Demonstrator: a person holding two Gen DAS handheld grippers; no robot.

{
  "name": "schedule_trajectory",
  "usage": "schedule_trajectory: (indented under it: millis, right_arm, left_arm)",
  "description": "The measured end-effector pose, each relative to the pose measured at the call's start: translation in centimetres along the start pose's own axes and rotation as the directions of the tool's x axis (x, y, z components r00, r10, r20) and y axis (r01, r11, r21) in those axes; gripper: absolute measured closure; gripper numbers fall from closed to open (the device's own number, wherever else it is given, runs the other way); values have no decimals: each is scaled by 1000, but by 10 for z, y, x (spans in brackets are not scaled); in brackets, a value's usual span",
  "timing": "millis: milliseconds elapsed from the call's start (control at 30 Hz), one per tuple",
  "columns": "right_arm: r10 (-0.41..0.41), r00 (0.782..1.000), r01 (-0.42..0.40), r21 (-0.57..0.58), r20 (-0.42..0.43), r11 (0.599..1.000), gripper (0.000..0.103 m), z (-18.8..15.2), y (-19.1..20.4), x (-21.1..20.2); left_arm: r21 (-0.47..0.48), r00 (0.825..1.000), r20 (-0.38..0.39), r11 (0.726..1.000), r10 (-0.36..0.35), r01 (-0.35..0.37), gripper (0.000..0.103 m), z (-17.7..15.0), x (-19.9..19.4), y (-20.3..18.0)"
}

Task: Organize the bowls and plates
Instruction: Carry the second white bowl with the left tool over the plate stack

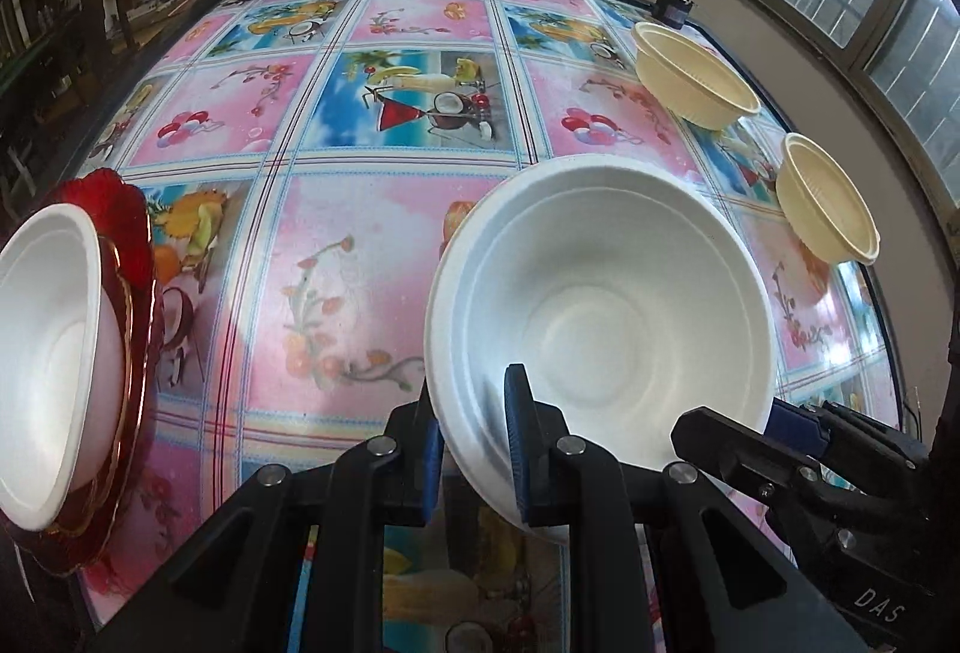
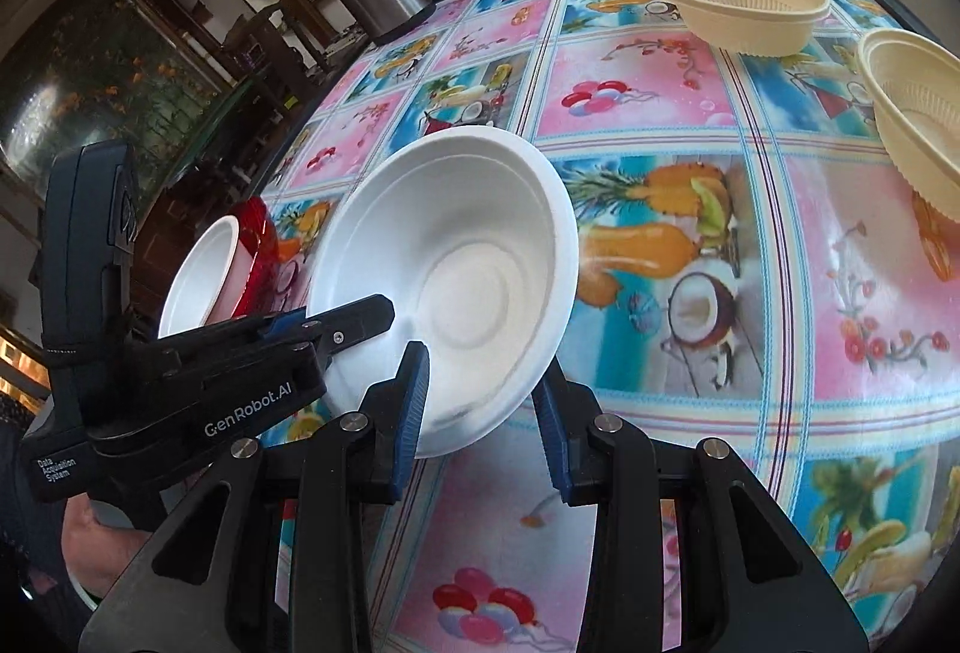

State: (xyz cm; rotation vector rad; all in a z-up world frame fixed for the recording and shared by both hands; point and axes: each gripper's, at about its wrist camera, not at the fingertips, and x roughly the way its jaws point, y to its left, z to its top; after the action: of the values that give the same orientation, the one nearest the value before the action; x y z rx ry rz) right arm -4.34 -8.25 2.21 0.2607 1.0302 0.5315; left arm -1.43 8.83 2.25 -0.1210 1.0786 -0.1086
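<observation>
Both the left tool (image 1: 471,449) and right tool (image 2: 483,413) are clamped on the white foam bowl (image 1: 600,305); uneven pulling could crack its thin rim.

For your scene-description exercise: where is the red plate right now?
The red plate sits at the table's left edge in the left wrist view, under a white bowl, left of the white bowl held by both grippers.
</observation>
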Motion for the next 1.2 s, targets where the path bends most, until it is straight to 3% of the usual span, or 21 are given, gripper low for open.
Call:
schedule_trajectory:
  millis: [333, 1200]
  right_arm:
    - [13, 1000, -13, 1, -8, 1000, 67, -24, 12, -10]
    - [84, 996, -86, -134, -20, 987, 67, 2, 98, 0]
  left_arm:
    - [18, 997, 56, 999, 47, -48, 85, -24, -19, 2]
    - [-113, 977, 168, 987, 132, -113, 85, -23, -79, 68]
